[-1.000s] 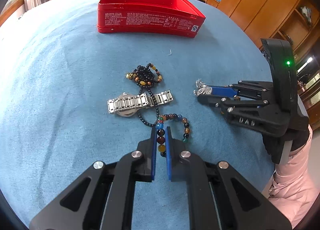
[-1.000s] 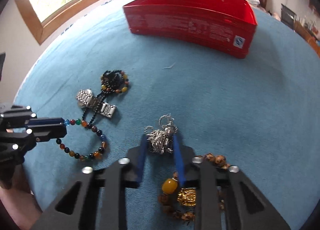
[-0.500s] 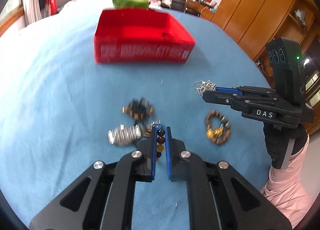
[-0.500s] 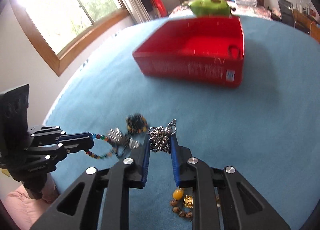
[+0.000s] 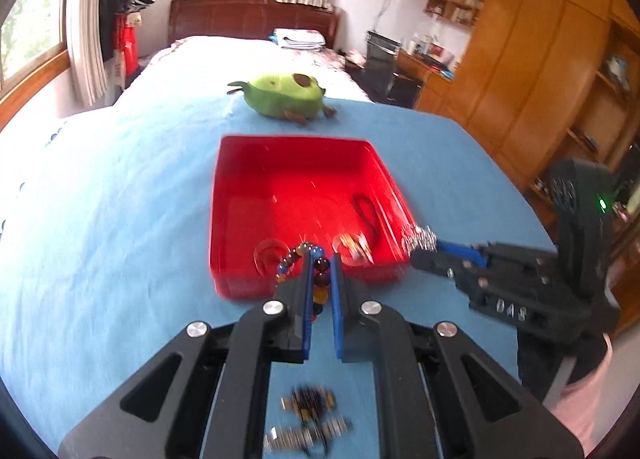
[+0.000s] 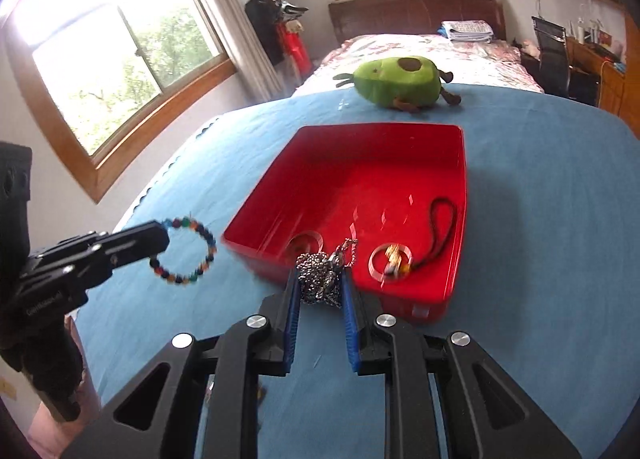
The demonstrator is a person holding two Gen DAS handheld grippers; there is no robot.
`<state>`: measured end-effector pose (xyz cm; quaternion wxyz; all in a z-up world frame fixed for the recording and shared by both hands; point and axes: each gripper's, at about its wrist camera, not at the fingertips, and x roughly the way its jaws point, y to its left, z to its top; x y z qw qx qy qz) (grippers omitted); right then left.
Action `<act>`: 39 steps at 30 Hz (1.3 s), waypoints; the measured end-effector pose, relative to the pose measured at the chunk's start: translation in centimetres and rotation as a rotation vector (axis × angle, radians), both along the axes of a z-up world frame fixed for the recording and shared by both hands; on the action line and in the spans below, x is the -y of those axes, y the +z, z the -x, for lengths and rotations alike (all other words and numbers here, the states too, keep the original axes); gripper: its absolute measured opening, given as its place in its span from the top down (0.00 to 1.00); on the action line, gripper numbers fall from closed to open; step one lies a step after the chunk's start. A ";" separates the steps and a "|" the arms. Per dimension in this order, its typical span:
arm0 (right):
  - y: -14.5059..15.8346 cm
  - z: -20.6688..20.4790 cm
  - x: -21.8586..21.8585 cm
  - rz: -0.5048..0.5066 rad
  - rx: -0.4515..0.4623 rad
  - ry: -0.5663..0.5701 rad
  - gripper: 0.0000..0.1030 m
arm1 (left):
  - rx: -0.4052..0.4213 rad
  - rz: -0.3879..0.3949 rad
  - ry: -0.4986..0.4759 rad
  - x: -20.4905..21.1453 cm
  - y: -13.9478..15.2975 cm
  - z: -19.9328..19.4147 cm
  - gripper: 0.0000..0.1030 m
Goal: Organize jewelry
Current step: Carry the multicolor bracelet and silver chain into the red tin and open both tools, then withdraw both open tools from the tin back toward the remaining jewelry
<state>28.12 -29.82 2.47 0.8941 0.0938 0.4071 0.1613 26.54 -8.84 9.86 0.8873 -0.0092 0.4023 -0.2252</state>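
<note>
Left wrist view: your left gripper (image 5: 320,271), clamped on the bead bracelet (image 5: 294,257), has lifted off the blue cloth (image 5: 100,219) to the red tin (image 5: 300,187). Right gripper (image 6: 319,283) pinches the silver chain (image 6: 320,277) at the near rim. Both ready to drop; watch (image 5: 308,437) is left behind.

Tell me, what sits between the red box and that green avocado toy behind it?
Nothing: only bare blue cloth separates the red box from the avocado toy, clearest in the right wrist view.

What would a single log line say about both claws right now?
left claw: shut on multicoloured bead bracelet | right claw: shut on bunched silver chain | both near open red rectangular tin
</note>
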 end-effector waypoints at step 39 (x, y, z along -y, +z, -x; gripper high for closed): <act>-8.6 8.9 -0.2 -0.021 -0.176 0.010 0.67 | -0.170 -0.153 0.100 -7.1 -11.7 8.8 0.42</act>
